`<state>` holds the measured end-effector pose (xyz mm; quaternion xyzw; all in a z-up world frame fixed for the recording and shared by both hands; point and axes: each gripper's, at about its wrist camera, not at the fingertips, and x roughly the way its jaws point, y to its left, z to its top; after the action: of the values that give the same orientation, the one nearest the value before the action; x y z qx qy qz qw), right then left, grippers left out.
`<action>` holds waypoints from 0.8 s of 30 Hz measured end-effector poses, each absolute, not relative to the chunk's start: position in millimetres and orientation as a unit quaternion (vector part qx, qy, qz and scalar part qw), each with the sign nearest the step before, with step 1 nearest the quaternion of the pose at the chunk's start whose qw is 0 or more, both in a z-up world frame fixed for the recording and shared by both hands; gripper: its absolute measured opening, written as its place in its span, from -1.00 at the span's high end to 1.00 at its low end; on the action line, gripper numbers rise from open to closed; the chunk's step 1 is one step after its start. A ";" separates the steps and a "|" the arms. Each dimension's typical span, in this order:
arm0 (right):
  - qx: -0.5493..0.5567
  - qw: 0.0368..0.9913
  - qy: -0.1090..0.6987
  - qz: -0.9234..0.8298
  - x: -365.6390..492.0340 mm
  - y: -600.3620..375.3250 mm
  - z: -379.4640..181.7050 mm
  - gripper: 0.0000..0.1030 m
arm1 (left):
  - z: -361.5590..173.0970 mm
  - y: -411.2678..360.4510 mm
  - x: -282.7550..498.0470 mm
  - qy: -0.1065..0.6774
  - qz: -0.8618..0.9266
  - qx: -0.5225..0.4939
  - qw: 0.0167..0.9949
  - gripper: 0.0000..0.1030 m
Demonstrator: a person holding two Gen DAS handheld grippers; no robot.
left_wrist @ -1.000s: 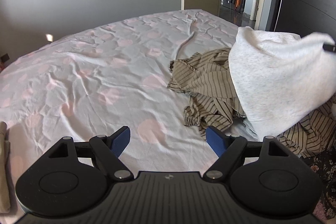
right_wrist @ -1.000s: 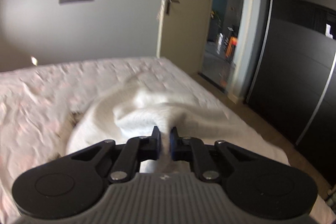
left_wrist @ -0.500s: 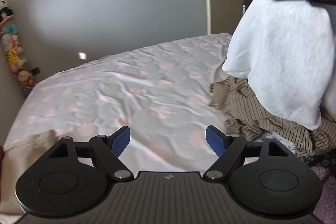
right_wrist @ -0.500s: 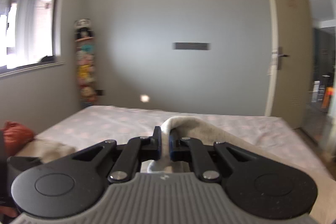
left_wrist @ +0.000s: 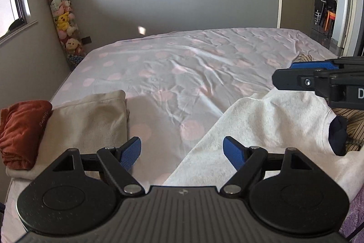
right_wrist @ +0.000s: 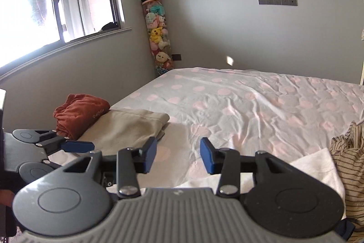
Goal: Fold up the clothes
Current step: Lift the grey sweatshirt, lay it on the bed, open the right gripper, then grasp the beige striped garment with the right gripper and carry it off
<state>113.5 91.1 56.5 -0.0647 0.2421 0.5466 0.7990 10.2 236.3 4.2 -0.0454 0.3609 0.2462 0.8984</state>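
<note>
A white sweatshirt (left_wrist: 261, 126) with a dark navy collar (left_wrist: 337, 136) lies spread on the bed's near right part. It shows as a white edge (right_wrist: 314, 170) in the right wrist view. My left gripper (left_wrist: 182, 152) hovers open over the sweatshirt's left edge, nothing between its fingers. My right gripper (right_wrist: 178, 155) is open and empty above the sheet. From the left wrist view, the right gripper (left_wrist: 284, 72) hangs just above the sweatshirt's far side. A crumpled striped garment (right_wrist: 348, 152) lies to the right.
A folded beige garment (left_wrist: 91, 120) and a folded rust-red one (left_wrist: 20, 129) sit at the bed's near left corner. The pink-dotted sheet (left_wrist: 182, 65) stretches to the grey wall. A tube of plush toys (right_wrist: 157, 33) stands in the corner beside a window (right_wrist: 56, 3). An open door (left_wrist: 327, 3) is at the far right.
My right gripper has opened and let go of the white sweatshirt, which went from hanging in the air to lying on the bed. Both views have swung left toward the window side.
</note>
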 end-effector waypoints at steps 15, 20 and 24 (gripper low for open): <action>-0.111 0.876 0.342 0.322 257.0 -76.6 -20.8 -0.40 | -62.3 203.7 70.4 0.406 0.162 -0.089 0.895 -0.54; -0.120 0.880 0.343 0.305 323.7 -64.9 -34.8 -0.69 | -75.6 206.8 101.8 0.421 0.157 -0.095 0.888 -0.53; -0.138 0.873 0.359 0.299 375.5 -34.7 -60.2 -0.85 | -82.0 217.7 123.3 0.431 0.163 -0.100 0.882 -0.54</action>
<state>375.5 -34.7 -60.2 -0.1379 0.3589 0.2991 0.8733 123.3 217.7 -82.0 -0.1005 0.4306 0.1627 0.8821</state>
